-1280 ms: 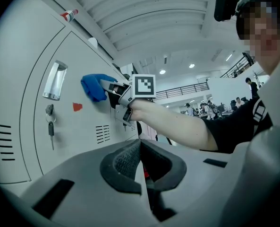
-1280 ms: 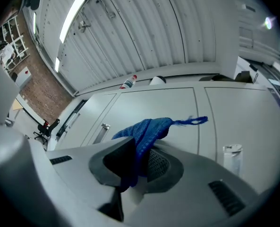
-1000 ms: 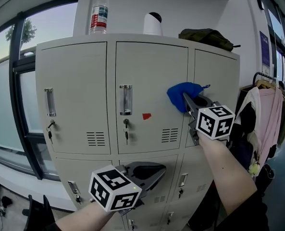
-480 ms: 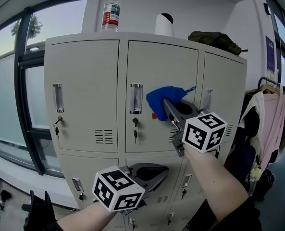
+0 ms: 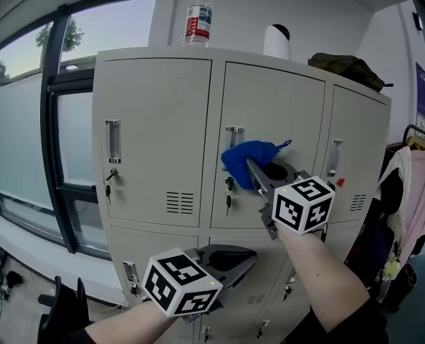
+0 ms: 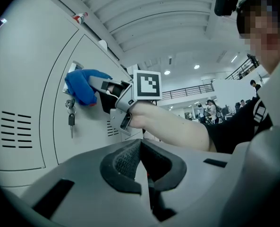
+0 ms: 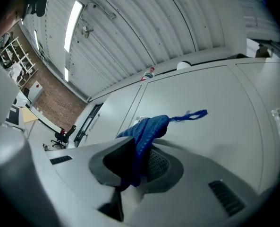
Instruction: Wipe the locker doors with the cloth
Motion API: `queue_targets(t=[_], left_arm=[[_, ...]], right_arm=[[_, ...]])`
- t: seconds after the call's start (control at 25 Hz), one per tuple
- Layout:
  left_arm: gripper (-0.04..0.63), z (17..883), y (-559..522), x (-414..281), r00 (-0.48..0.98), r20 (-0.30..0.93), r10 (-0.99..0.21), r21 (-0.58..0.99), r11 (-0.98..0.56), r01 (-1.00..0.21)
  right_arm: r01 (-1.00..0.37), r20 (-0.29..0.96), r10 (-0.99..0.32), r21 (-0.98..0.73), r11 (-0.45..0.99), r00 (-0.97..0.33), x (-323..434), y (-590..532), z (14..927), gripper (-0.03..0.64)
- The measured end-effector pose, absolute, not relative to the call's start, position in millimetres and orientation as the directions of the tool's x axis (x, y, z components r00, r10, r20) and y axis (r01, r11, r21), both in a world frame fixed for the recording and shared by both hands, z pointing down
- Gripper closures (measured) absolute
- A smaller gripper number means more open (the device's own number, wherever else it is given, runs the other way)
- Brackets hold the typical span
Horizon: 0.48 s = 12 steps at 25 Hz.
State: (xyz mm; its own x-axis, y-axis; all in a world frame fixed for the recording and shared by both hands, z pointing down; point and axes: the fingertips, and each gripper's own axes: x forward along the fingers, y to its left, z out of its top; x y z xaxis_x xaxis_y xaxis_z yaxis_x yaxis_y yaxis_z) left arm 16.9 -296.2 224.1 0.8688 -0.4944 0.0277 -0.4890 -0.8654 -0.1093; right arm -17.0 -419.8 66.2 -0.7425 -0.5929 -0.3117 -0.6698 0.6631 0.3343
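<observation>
Pinches crumpled blue fabric cloth (image 5: 242, 160) in clamped right gripper (image 5: 251, 168), pressed over silver recessed handle (image 5: 234, 132) on beige metal locker door (image 5: 284, 106). Likely to snag there, or on small dangling key (image 5: 228, 201) just below handle. Holds left gripper (image 5: 249, 258) closed, empty, well below handle.

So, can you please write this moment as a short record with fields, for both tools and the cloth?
right tool: shut on blue woven cloth
cloth place: against middle upper grey metal locker door, at its handle, above hanging key
left tool: shut, empty, low before the lower lockers
locker top: clear plastic bottle, white rounded container, dark green bag
</observation>
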Motion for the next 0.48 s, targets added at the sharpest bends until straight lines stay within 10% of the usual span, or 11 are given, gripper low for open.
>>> queue_targets(t=[0.48], left_arm=[[0.589,225,-308,63,0.899,0.043,-0.435,-0.114,-0.896,-0.428]], right_arm=[[-0.775,-0.322,-0.706,0.312,0.55,-0.631,96,-442,71,0.569]])
